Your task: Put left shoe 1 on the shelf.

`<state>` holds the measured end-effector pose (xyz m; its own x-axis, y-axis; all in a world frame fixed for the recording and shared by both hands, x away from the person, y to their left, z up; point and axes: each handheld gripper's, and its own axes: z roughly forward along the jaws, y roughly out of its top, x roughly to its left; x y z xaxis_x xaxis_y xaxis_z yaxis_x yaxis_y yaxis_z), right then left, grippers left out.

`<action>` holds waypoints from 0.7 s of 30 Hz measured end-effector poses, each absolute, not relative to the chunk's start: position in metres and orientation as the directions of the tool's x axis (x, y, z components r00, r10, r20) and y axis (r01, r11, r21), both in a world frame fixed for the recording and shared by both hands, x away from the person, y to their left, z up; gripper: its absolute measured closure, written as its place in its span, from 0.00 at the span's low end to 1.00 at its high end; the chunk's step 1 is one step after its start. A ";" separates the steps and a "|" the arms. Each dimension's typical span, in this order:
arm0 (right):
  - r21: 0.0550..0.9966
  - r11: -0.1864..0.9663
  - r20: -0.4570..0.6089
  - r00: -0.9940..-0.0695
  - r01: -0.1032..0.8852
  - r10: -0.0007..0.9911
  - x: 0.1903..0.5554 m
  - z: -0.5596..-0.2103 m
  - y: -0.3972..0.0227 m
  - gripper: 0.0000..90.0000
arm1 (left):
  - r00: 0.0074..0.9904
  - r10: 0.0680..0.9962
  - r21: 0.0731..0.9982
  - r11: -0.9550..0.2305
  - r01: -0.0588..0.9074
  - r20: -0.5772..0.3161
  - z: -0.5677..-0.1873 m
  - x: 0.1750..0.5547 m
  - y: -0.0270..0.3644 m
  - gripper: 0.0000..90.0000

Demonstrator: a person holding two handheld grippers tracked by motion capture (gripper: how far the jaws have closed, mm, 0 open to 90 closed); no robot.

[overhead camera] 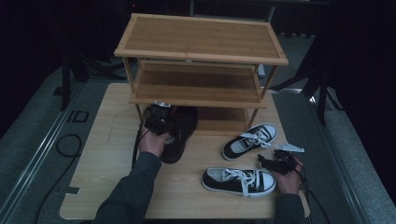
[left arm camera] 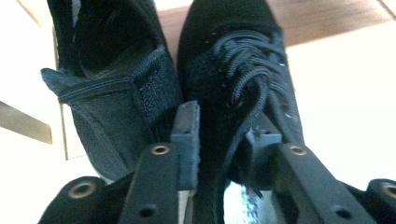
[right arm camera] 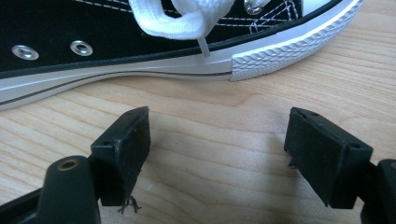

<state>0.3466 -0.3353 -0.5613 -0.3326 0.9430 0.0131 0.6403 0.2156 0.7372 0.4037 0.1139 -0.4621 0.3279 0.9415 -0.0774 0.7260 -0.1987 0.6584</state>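
A wooden table [overhead camera: 107, 140] is sitting on grey carpet [overhead camera: 42, 116], with a black cable [overhead camera: 67, 144] lying looped beside it on the left.

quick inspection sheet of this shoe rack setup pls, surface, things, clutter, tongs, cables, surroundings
surface: light wooden table, bare where shown
job's things: three-shelf wooden rack at the table's far side; black shoes at its bottom shelf; two black-and-white sneakers on the table
clutter: nothing seen
tongs: left tongs shut on a black shoe; right tongs open, low over the table beside the near sneaker
cables: one trails from the right tongs; a black cable loops on the floor at left
surroundings: grey floor, dark background
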 end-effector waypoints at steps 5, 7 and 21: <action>0.737 0.216 0.013 -0.333 0.640 0.943 0.347 -0.561 -0.335 0.25 | 0.407 0.907 0.667 -0.235 0.707 -0.111 -0.453 0.389 0.125 0.72; 0.737 0.216 0.013 -0.333 0.640 0.943 0.347 -0.561 -0.335 0.25 | 0.429 0.897 0.666 -0.256 0.701 -0.107 -0.450 0.383 0.130 0.72; 0.736 0.218 0.010 -0.332 0.641 0.943 0.347 -0.561 -0.335 0.25 | 0.491 0.861 0.678 -0.283 0.679 -0.132 -0.442 0.339 0.167 0.99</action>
<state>0.3465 -0.3349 -0.5614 -0.3322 0.9432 0.0099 0.6406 0.2179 0.7363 0.3385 0.1667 -0.4416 0.4910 0.8611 -0.1323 0.6787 -0.2828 0.6778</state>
